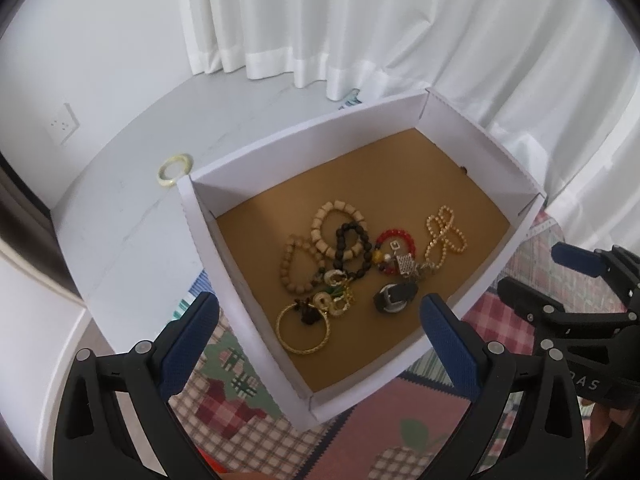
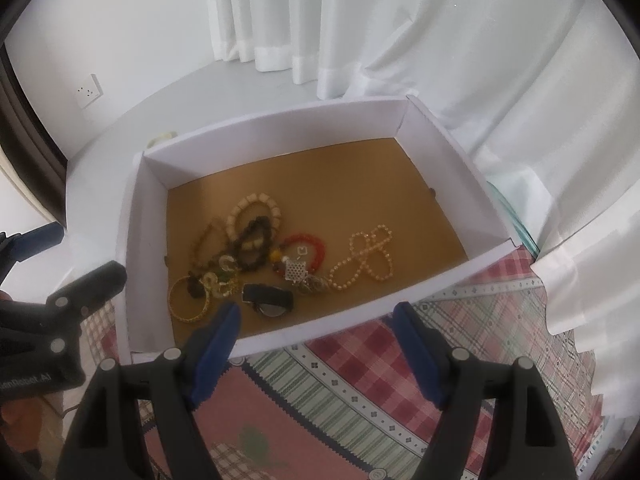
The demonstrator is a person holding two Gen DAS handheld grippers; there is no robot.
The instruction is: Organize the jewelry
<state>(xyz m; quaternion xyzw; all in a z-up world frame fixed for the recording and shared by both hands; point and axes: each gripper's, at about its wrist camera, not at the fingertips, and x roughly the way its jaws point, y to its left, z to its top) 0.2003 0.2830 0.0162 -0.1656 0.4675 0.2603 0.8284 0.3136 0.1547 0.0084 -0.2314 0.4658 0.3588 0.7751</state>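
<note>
Hovering short of the near wall of the white box [image 1: 256,336], both grippers point steeply down at it, each standing wide and empty. Left gripper [image 1: 316,320] is set over the box's near left corner; right gripper [image 2: 316,320] over the near wall further right. Just beyond that wall lie the gold bangle [image 1: 303,330] and, to its right, the black watch [image 2: 268,300]; the bangle is nearer the left gripper, the watch nearer the right. Beyond them the bead bracelets [image 1: 338,232] are tangled together, touching; the pearl strand [image 2: 366,256] lies apart on the right, its long axis running near-left to far-right. The far half of the brown floor is bare. One pale bangle [image 1: 175,169] sits outside, beside the far left corner
</note>
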